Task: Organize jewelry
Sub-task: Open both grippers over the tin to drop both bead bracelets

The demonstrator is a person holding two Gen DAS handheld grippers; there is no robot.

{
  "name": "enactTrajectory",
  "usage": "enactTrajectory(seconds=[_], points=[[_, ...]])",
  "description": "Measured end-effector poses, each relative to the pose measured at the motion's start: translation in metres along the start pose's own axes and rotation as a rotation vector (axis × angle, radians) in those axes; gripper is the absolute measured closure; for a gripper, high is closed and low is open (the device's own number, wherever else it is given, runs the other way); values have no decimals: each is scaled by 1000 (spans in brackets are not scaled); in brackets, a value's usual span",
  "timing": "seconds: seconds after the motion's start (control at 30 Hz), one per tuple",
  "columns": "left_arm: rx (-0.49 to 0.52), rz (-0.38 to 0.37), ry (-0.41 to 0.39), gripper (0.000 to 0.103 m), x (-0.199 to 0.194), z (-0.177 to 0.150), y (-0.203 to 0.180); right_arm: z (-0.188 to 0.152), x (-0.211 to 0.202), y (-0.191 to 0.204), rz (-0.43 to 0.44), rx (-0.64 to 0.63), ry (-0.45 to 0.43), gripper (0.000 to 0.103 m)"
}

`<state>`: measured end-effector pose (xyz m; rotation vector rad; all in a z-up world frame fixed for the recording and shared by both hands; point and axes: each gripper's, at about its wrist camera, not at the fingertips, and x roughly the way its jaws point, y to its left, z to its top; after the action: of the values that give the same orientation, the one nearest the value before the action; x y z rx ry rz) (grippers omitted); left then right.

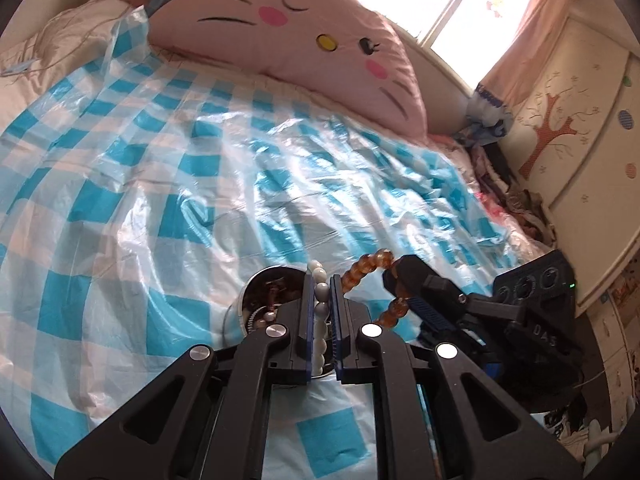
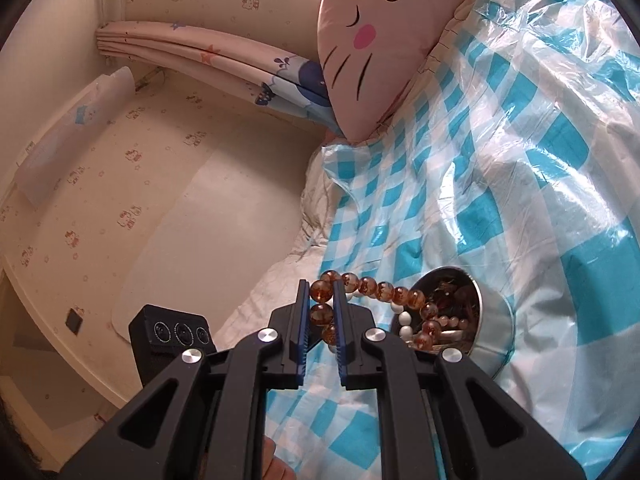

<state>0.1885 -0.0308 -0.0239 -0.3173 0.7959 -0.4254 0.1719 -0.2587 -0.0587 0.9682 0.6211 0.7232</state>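
1. The left gripper points forward over the bed, its jaws nearly closed, pinching a white bead string.
2. The right gripper sits just right of the left, jaws clamped on an amber bead string.

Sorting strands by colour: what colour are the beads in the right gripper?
Translucent amber-brown round bead strand; clearest in the right wrist view.

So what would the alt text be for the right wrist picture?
A black gripper is shut on a string of amber beads above a bed covered in blue-checked plastic sheet. The beads trail into a round metal tin of jewelry; a pink cat-face cushion lies beyond.
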Motion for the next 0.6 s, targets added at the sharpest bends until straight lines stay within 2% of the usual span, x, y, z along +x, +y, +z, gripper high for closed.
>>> enactTrajectory(seconds=[0.1,0.17,0.27,0.33,0.43,0.5,0.57,0.6], points=[[-7,87,64,95,16,-11,14,-2,23,-13,-79,-9,80,88],[-5,109,56,90,12,-14,19,-6,28,-15,-132,-32,105,85],[-13,132,20,73,0,-16,22,-12,18,-12,-154,-49,69,70],[-18,143,-8,58,-12,-18,21,-17,5,-5,-175,-63,38,65],[-15,166,-45,47,-32,-24,20,-33,-19,11,-234,-113,-3,57],[-26,186,-53,40,-46,-34,22,-47,-34,21,-306,-150,-23,42],[-44,207,-60,36,-62,-45,25,-60,-49,31,-352,-182,-43,42],[-49,218,-62,33,-71,-51,26,-67,-56,36,-387,-201,-52,38]])
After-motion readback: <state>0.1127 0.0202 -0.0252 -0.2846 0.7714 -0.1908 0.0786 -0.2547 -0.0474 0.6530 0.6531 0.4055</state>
